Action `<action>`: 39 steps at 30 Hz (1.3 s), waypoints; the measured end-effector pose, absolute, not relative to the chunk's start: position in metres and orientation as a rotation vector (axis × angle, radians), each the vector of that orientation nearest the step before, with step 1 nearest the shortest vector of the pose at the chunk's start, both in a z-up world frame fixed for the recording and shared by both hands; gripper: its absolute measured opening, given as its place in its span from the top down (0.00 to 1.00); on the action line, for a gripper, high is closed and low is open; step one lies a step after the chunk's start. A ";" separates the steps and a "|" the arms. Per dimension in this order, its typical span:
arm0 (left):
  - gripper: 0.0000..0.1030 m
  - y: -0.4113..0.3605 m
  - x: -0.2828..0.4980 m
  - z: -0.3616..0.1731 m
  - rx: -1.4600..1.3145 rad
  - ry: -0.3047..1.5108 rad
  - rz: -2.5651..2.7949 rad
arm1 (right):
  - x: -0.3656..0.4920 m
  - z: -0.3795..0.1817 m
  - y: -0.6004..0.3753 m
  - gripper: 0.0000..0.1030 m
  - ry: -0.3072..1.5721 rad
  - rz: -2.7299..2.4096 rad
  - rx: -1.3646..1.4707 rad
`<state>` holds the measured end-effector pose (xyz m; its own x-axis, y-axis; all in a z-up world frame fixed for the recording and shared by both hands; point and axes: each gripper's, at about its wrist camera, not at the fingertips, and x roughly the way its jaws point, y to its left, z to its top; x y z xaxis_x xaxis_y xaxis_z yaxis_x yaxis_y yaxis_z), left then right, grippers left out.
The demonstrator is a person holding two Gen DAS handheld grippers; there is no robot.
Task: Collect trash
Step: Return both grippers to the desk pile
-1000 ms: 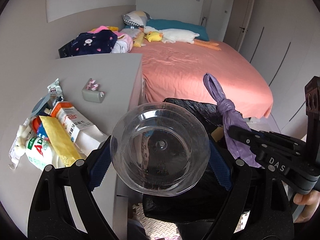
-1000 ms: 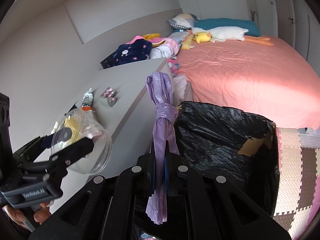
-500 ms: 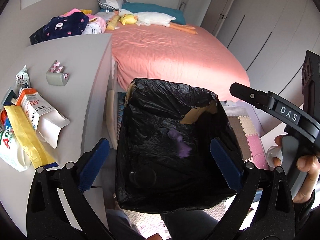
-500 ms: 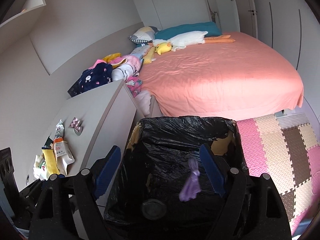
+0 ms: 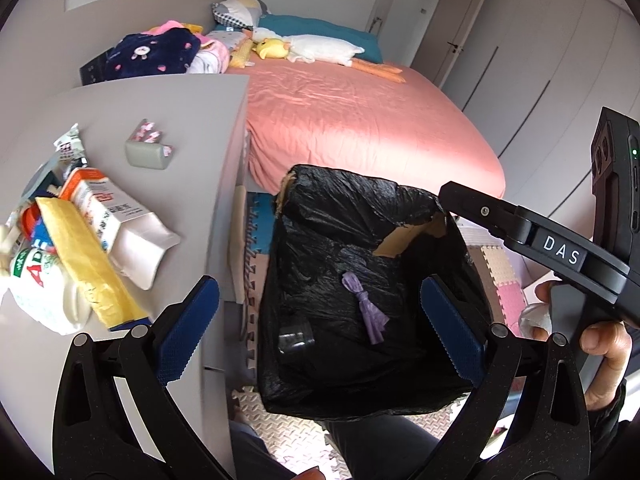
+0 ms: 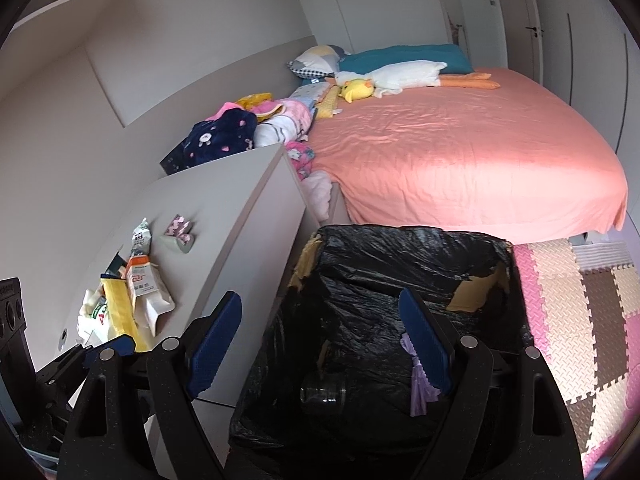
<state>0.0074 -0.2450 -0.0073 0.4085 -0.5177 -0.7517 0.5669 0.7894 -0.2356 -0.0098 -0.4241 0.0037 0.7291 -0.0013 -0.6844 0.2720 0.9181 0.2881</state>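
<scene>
Trash, a knotted purple plastic bag [image 5: 366, 308] and clear plastic bottle [image 5: 296, 336], sits lower-centre inside the black-lined bin [image 5: 352, 200], with left gripper [image 5: 320, 332] and right gripper [image 6: 320, 344] both spread apart, empty.

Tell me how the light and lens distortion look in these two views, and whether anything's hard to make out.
Left wrist view: daylight brightens the bed; fisheye bends the walls, corners go black; the bin interior is dark, the clear bottle barely shows. Right wrist view: same curvature; the purple bag sits partly behind a finger; nothing is badly blurred.
</scene>
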 end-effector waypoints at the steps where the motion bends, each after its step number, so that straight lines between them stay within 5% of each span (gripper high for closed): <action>1: 0.05 -0.241 0.008 -0.007 0.058 0.920 -0.673 | -0.007 0.004 -0.418 0.21 0.744 -0.146 0.380; 35: 0.05 -0.065 0.060 -0.005 -0.014 0.801 -0.252 | 0.075 -0.004 -0.260 0.23 0.794 0.190 0.221; 39: 0.15 -0.054 0.073 -0.007 -0.004 0.798 -0.210 | 0.083 -0.005 -0.246 0.31 0.803 0.225 0.201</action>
<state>0.0729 -0.0541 -0.0070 0.6786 -0.1881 -0.7100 0.1851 0.9793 -0.0825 0.0829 -0.2455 -0.0053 0.6729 0.2739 -0.6872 -0.1224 0.9573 0.2618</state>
